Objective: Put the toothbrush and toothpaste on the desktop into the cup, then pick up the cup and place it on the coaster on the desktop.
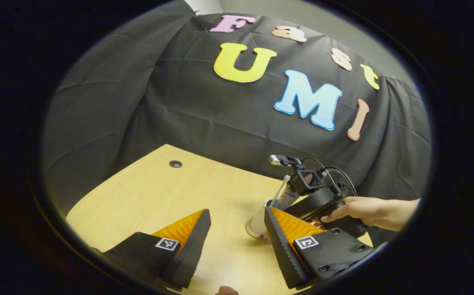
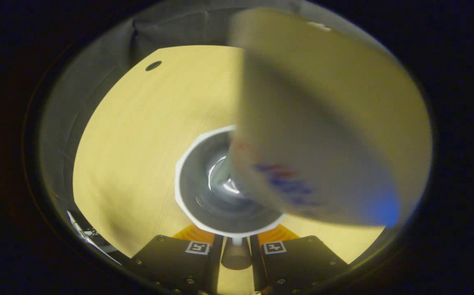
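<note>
Both tongs differ: the right tongs point(image 2: 235, 246), above the white plastic cup point(image 2: 188, 184) on the yellow wooden desk point(image 2: 130, 143), pinch the white toothpaste tube point(image 2: 323, 135) tail, nose inside; left tongs point(image 1: 237, 241) gape empty beside the cup.

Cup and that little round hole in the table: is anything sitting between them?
Nothing. The stretch of table between the cup and the hole is bare wood, as the left gripper view and the right gripper view show.

Light wood-grain table point(image 1: 167, 192), bare over its near and left part. Round dark cable hole point(image 1: 175, 164) near its far left corner. Creased black cloth wall point(image 1: 147, 94) hangs right behind the table's far edge.
</note>
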A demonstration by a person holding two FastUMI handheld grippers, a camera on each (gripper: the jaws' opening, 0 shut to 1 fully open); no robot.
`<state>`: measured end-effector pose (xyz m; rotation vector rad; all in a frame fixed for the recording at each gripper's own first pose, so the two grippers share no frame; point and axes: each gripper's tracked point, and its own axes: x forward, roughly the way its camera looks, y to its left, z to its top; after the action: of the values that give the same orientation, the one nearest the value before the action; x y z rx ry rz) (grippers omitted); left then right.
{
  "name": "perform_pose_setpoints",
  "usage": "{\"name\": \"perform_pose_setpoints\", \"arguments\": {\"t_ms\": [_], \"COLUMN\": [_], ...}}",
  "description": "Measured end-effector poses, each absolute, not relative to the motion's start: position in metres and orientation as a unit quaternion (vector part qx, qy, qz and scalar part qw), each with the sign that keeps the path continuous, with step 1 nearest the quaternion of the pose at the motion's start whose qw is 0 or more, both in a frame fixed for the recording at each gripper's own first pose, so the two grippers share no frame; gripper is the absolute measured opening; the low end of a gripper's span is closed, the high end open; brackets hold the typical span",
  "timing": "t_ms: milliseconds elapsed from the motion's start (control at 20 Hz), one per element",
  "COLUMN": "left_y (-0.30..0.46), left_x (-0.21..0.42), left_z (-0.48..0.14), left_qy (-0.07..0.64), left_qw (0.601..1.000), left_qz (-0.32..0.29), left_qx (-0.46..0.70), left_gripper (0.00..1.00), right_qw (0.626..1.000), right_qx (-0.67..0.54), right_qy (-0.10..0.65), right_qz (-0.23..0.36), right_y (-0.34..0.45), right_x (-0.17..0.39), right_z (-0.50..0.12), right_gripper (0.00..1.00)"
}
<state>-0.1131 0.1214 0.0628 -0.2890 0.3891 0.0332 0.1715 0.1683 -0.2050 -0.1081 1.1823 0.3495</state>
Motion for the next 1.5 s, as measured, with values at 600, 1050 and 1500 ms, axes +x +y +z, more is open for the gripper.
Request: {"name": "perform_pose_setpoints", "arguments": {"t_ms": [600,1050,1500], "left_y": [0.070,-0.011,-0.078], "left_x": [-0.093,-0.074,-0.078], "left_z": [0.085,0.133,0.178], "left_qy": [0.180,0.121,0.057], "left_qw": [0.980,0.988,0.994], "left_qz": [-0.005,-0.048,-0.058], "left_qx": [-0.082,-0.083,-0.073], "left_gripper": [0.87,0.87,0.87], "right_qw": [0.882,0.940,0.992], "right_qx": [0.019,0.069,0.049], "right_qy": [0.436,0.317,0.114], "right_qz": [0.177,0.100,0.016], "right_y": [0.134,0.032,-0.055], "right_x": [0.139,0.086,0.047], "right_z": [-0.114,-0.054,0.000], "right_gripper": [0.75,0.71,0.78]}}
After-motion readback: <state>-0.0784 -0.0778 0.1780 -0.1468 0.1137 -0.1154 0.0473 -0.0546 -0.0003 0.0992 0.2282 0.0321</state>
